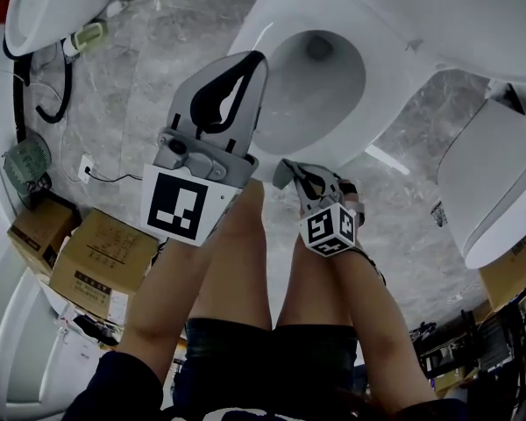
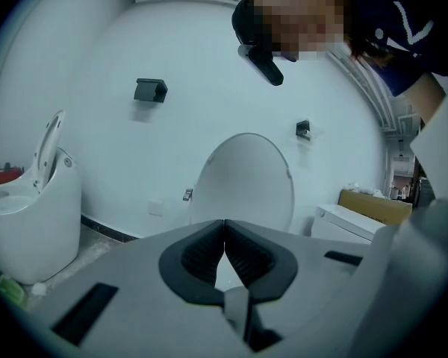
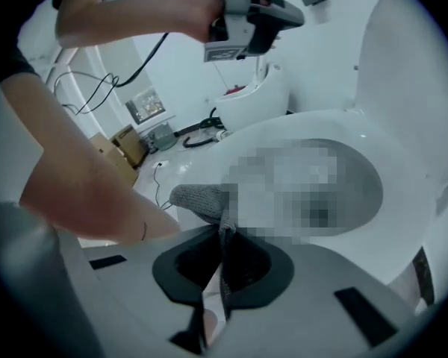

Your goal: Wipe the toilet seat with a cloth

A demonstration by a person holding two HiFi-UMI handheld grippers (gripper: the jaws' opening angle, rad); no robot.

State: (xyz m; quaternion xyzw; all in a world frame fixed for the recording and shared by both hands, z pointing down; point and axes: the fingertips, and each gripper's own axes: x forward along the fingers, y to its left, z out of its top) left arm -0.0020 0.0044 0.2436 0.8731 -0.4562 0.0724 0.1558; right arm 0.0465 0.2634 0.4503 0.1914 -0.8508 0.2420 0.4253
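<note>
Over the white oval toilet seat [image 1: 379, 44] I hold the left gripper [image 1: 251, 58] high, jaws together and empty; the right gripper [image 1: 289, 172], low by the person's knees, pinches a grey knitted cloth [image 3: 196, 198] near the rim

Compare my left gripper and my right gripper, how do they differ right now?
The left gripper is shut on nothing; the right gripper is shut on a grey cloth. The left gripper is held higher, facing the raised toilet lid; the right gripper faces the toilet seat. Both have shut jaws.
</note>
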